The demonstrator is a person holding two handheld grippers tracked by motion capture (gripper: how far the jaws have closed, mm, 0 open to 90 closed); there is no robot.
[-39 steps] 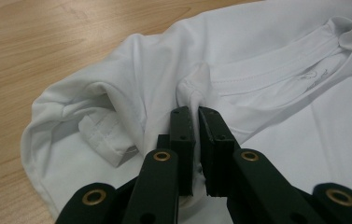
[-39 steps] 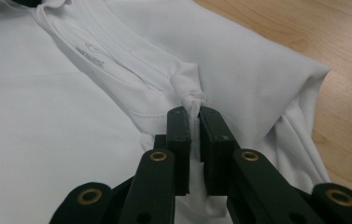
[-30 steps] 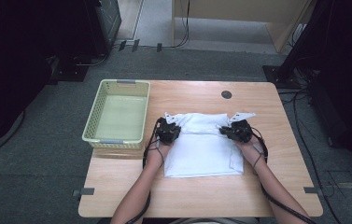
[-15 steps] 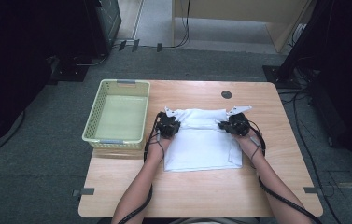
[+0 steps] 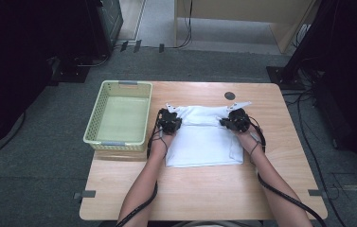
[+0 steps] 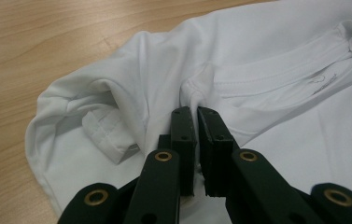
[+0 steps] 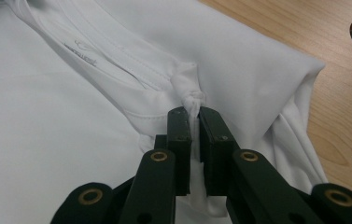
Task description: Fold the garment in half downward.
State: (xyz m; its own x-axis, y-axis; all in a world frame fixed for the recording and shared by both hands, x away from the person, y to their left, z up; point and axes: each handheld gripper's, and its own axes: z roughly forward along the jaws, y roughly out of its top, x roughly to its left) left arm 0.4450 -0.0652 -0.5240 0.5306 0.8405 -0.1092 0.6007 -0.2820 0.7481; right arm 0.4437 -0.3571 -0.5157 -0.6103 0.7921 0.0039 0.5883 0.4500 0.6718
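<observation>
The shirt (image 6: 267, 70) is white knit cloth, soft and matt, smooth over its flat parts and creased where it bunches; its collar band (image 6: 285, 70) is ribbed and its sleeve hem (image 6: 106, 135) shows rows of stitching. The counter (image 5: 204, 194) has a light wood-grain top, smooth with a faint sheen. The basket (image 5: 101, 113) is pale yellow-green plastic with perforated walls, slightly glossy. The left claw (image 6: 194, 116) and the right claw (image 7: 190, 116) are black, matt and hard-looking, likely plastic, with brass-coloured metal rivets at the pivots. The floor (image 5: 48, 179) is grey, rough-looking carpet.
</observation>
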